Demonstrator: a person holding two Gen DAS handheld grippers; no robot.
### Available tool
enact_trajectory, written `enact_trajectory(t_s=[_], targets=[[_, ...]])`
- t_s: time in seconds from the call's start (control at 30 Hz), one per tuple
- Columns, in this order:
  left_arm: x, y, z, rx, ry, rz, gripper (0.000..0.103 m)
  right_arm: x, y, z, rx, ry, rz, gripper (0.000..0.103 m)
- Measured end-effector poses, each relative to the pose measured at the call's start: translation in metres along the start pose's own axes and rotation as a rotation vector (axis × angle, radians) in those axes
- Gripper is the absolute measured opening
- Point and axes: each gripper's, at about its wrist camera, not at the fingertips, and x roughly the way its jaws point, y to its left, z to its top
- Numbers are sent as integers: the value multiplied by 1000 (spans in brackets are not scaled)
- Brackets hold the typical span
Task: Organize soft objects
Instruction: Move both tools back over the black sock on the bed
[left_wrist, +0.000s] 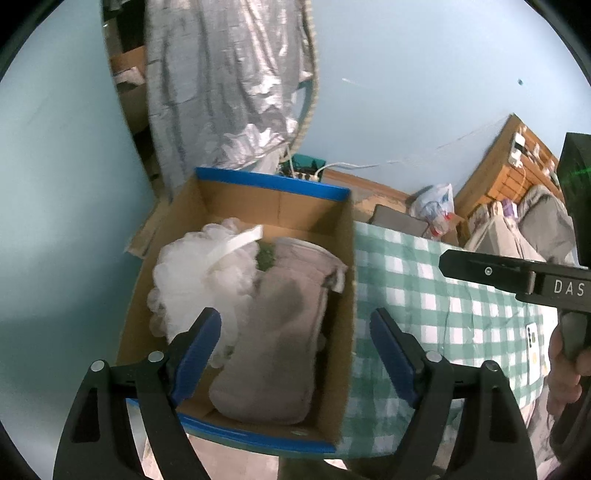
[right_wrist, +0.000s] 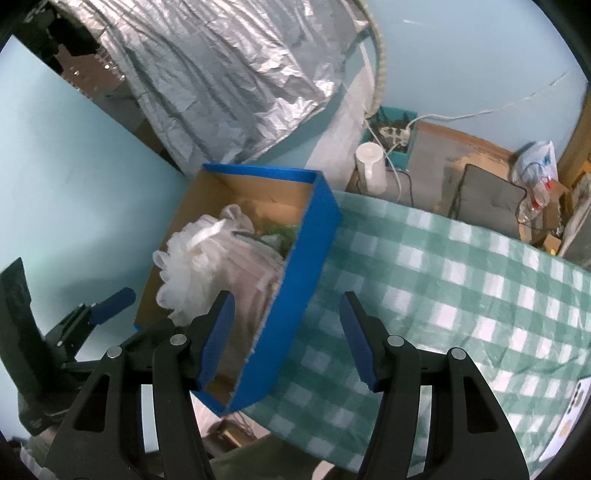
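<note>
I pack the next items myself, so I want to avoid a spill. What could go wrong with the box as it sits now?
The cardboard box sits at the table's edge on the checked tablecloth; a nudge might tip it or drag the cloth. The white mesh sponge bulges high beside the folded pinkish cloth, so it may snag on the open left tool.

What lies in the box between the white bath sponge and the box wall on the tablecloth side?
A folded pinkish-grey cloth fills that stretch between the white bath sponge and that wall, clearest in the left wrist view.
</note>
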Motion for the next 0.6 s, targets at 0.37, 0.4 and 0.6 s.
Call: enact_trajectory(t_s=[0.37, 0.4, 0.6], targets=[[2, -42, -3, 87, 13, -44, 85, -28, -50, -28, 82, -11, -66, 60], [3, -47, -3, 96, 16, -50, 85, -32, -55, -31, 89, -14, -71, 60], [10, -74, -7, 151, 45, -87, 85, -47, -82, -48, 124, -17, -113, 60]])
